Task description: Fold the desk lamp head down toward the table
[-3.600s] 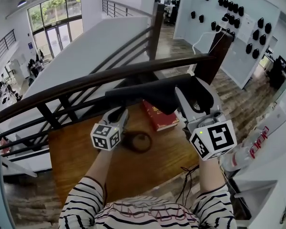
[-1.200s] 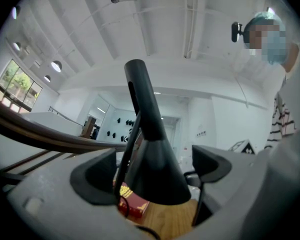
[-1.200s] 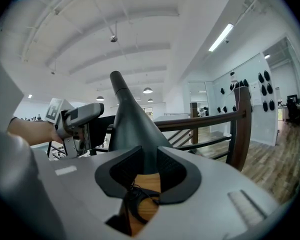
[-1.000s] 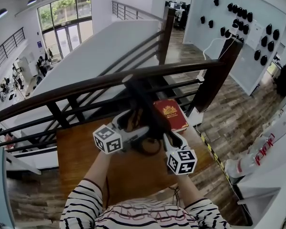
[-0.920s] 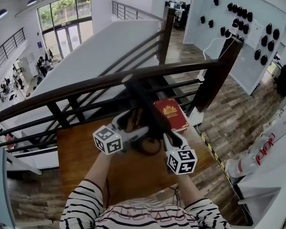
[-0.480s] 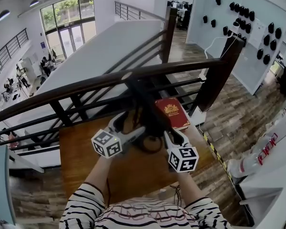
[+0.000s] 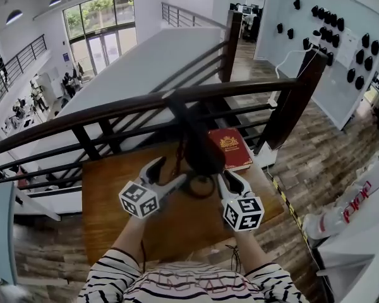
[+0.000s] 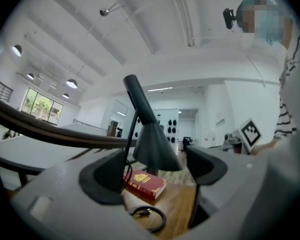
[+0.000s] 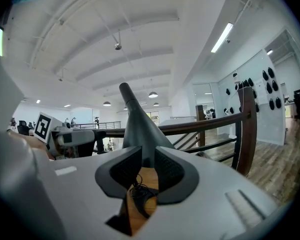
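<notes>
The black desk lamp's cone head [image 7: 202, 156] hangs mouth-down over the wooden table [image 7: 114, 175]. Its neck [image 8: 137, 96] slopes up and away. My left gripper [image 7: 169, 171] is left of the head; its jaws have just been closing but still stand wide, with nothing between them. In the left gripper view the head [image 8: 155, 151] sits ahead of that gripper [image 8: 154, 166]. My right gripper [image 7: 229, 177] is right of the head. Its jaws have just closed slightly to a narrow gap [image 9: 147, 161] showing bare wood and cable, with the head [image 9: 137, 129] just beyond.
A red book [image 7: 230, 147] lies at the table's far right. A coiled black cable [image 7: 201, 185] lies under the lamp. A dark railing [image 7: 114, 112] runs behind the table, with a drop beyond. A white-and-red machine [image 7: 341, 213] stands at the right.
The lamp head, held up level by the right gripper earlier, now hangs down. Over the last second both grippers have drawn back from the lamp toward me, and the left jaws have narrowed.
</notes>
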